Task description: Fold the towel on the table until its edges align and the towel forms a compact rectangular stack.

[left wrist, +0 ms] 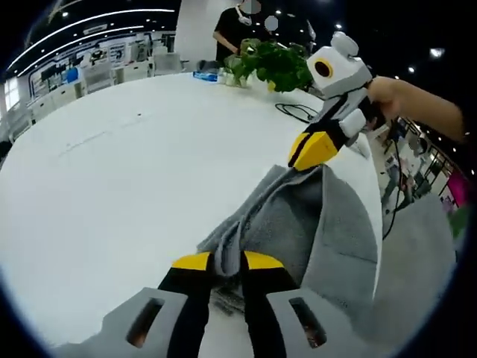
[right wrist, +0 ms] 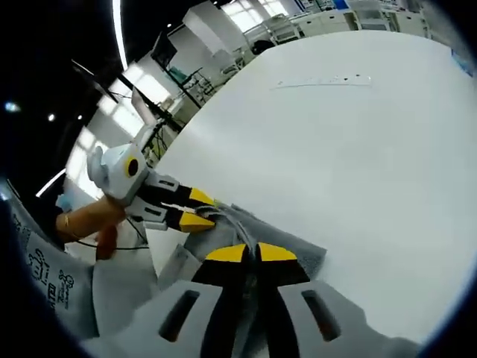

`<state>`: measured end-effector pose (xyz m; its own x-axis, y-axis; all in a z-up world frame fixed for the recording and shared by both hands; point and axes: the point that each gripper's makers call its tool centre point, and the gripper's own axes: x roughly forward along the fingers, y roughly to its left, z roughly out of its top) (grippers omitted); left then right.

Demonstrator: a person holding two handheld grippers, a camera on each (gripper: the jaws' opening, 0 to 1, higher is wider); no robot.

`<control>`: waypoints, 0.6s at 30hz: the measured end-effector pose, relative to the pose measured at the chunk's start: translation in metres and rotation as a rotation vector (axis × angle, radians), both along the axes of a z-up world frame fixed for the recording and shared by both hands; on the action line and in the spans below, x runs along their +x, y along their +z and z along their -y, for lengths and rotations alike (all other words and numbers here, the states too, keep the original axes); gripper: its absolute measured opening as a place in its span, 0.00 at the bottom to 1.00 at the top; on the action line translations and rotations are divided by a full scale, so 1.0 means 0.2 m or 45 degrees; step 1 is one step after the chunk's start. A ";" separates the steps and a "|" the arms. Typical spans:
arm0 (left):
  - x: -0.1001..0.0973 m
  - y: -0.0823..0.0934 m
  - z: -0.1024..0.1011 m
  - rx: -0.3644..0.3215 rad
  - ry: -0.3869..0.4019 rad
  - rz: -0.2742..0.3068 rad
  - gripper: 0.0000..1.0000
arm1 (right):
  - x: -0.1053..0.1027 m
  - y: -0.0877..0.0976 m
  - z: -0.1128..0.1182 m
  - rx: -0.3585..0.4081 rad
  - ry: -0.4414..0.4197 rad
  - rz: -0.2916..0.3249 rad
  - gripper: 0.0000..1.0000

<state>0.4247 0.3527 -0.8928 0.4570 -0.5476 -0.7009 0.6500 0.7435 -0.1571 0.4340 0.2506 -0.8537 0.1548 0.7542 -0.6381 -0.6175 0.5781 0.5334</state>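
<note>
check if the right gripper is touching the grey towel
Touching. In the left gripper view the right gripper has its yellow jaw tips closed on a corner of the grey towel, with the cloth hanging from them.

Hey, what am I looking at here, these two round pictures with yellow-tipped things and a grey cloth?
A person holds a two-jaw claw in each hand, and a fisheye camera rides on each. In the left gripper view, the left claw rises from the bottom, shut on a grey towel; the right claw comes in from the right, pinching the far edge. The right gripper view is the reverse: its own right claw at the bottom, the left claw beyond. The towel lies bunched at the edge of a white table. A potted plant stands farther back.
</note>
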 end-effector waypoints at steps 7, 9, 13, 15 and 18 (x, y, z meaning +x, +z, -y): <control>-0.03 0.09 -0.02 -0.112 0.012 0.068 0.27 | 0.01 0.07 0.05 0.050 -0.031 0.084 0.12; -0.05 0.12 -0.03 -0.147 0.044 0.065 0.30 | 0.01 0.08 0.05 0.059 -0.038 0.117 0.15; -0.12 0.15 -0.04 -0.180 0.047 0.057 0.35 | -0.02 0.10 0.06 0.039 -0.025 0.209 0.19; -0.17 0.15 -0.05 -0.183 0.041 0.044 0.35 | -0.04 0.11 0.06 0.050 -0.019 0.224 0.20; -0.23 0.12 -0.07 -0.176 0.042 0.021 0.36 | -0.08 0.12 0.06 0.066 -0.008 0.225 0.21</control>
